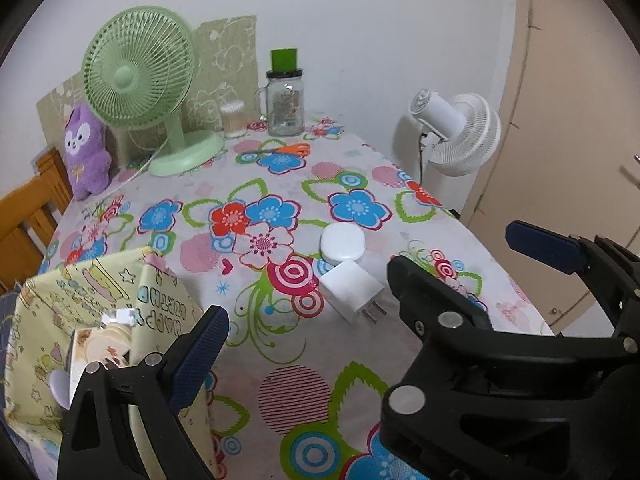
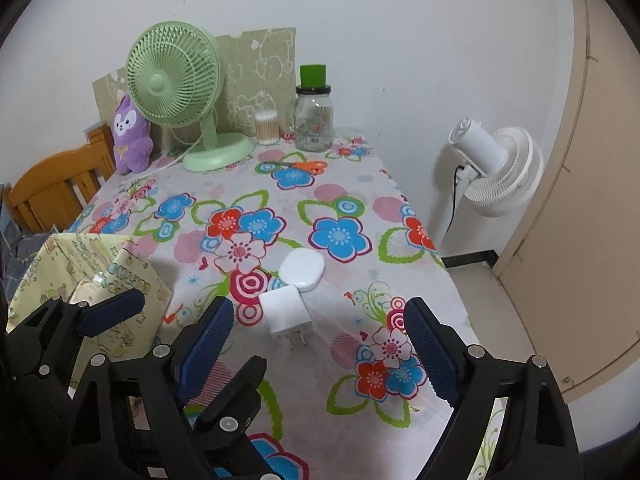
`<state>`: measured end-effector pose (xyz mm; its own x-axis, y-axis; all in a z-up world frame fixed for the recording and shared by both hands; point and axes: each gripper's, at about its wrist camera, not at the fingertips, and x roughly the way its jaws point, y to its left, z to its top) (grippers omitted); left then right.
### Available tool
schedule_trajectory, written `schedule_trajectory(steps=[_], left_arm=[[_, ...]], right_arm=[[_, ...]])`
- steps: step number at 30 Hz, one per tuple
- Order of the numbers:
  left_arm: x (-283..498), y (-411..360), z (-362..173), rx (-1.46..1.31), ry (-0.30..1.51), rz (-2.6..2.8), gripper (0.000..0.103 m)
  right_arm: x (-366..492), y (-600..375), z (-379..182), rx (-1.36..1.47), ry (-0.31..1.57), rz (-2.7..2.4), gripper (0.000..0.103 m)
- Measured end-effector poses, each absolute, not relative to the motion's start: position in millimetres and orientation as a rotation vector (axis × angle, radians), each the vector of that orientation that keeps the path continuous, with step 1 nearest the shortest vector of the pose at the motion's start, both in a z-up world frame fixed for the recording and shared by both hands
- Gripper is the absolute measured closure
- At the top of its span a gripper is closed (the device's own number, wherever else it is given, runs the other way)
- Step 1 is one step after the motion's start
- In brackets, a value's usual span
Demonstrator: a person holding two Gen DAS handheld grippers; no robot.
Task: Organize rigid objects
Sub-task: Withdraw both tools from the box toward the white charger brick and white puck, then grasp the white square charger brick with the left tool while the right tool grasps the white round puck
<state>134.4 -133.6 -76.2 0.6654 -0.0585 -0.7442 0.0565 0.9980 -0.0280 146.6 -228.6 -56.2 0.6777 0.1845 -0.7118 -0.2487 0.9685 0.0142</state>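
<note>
White plug adapter (image 2: 285,310) lying flat, prongs toward camera, touching white rounded case (image 2: 302,270).

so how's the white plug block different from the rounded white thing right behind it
The charger is a boxy cube with sharp edges; the rounded case is a flat, soft-cornered pebble. The charger has two metal prongs sticking out toward the camera; the rounded case shows no prongs or openings. The charger sits nearer the grippers, the rounded case farther back, seemingly touching it. Both are plain white and lie on the floral tablecloth.
</note>
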Motion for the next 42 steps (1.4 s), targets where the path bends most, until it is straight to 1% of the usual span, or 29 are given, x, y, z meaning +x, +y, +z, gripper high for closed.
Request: schedule_trajectory(steps=[16,18,21,37,39,42], left_arm=[[168.6,-140.7,-113.1,-0.008,0.9,-0.061,0.005],[173.5,-143.5,-118.9,-0.009,0.909,-0.064,0.005],[178.3,-146.8,-124.5,-0.017,0.917,-0.069,0.005],[206.2,-166.2,-145.3,-0.011,0.944,-0.096,0.005],[208.1,-167.0,-147.1,-0.017,0.946,-0.098,0.006],[210.2,-167.3,-149.7,-0.019,0.953,-0.086,0.012]], right_arm=[[181.8,-237.6,-96.6,-0.041,0.862,0.234,0.014],[185.7,-240.2,-101.6,-0.036,0.876,0.231,0.018],[192.3,-244.1,-109.0,-0.029,0.896,0.223,0.019],[218.6,-265.3,-134.3,0.005,0.946,0.156,0.019],[220.0,-265.9,-135.5,-0.001,0.948,0.15,0.019],[222.3,-266.7,-138.0,-0.005,0.955,0.144,0.019]])
